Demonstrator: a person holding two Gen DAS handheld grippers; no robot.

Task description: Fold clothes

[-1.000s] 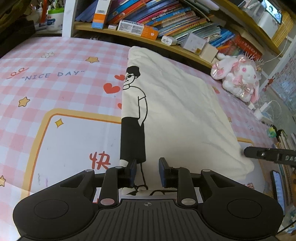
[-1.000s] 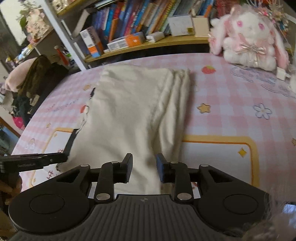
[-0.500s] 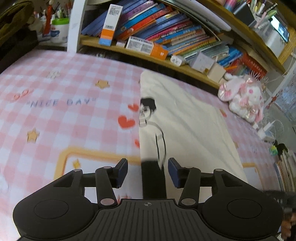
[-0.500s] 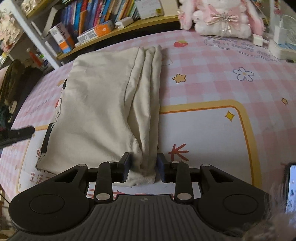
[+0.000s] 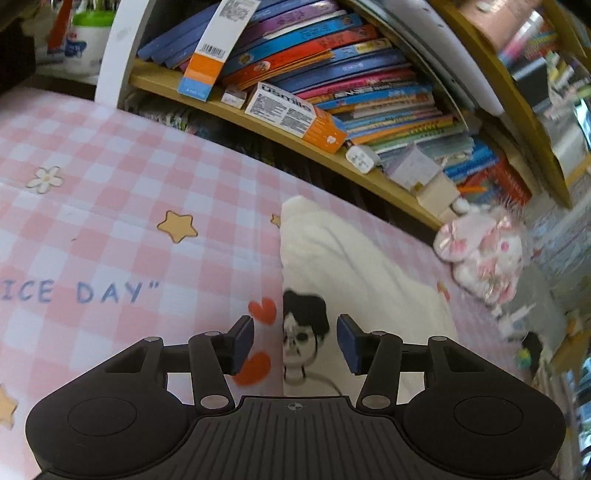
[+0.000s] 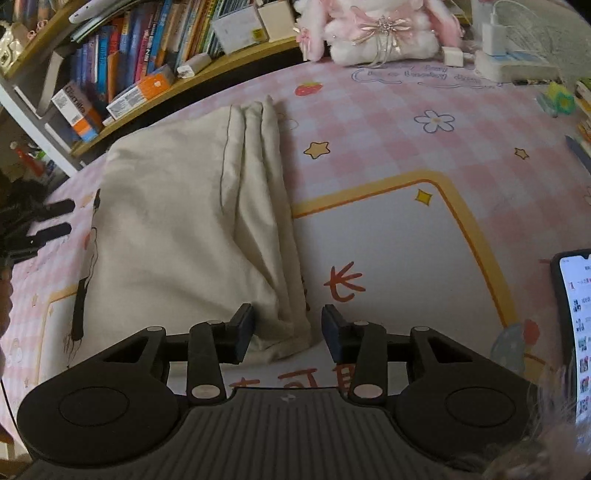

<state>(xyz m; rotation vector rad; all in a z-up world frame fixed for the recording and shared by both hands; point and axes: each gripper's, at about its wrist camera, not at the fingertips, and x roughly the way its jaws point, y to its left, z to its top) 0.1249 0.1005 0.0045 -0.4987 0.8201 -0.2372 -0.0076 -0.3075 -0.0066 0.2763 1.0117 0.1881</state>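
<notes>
A cream T-shirt (image 6: 173, 229) lies folded lengthwise on the pink checked tablecloth (image 6: 388, 122), its printed black figure along the left edge. My right gripper (image 6: 287, 334) is open, its jaws either side of the shirt's near right corner. In the left wrist view my left gripper (image 5: 295, 345) is open over the shirt's (image 5: 354, 273) left edge, with the printed head (image 5: 304, 328) between its jaws. The left gripper's fingers (image 6: 55, 218) show at the left of the right wrist view, beside the shirt.
A low shelf of books (image 5: 332, 74) runs along the far side. A pink plush rabbit (image 6: 376, 29) and a power strip (image 6: 513, 62) stand at the back right. A lit phone (image 6: 576, 325) lies near the right edge.
Both grippers opened wider. The left one travelled up the shirt's left edge to the printed head. The right one went down to the near right corner, then spread its jaws around it.
</notes>
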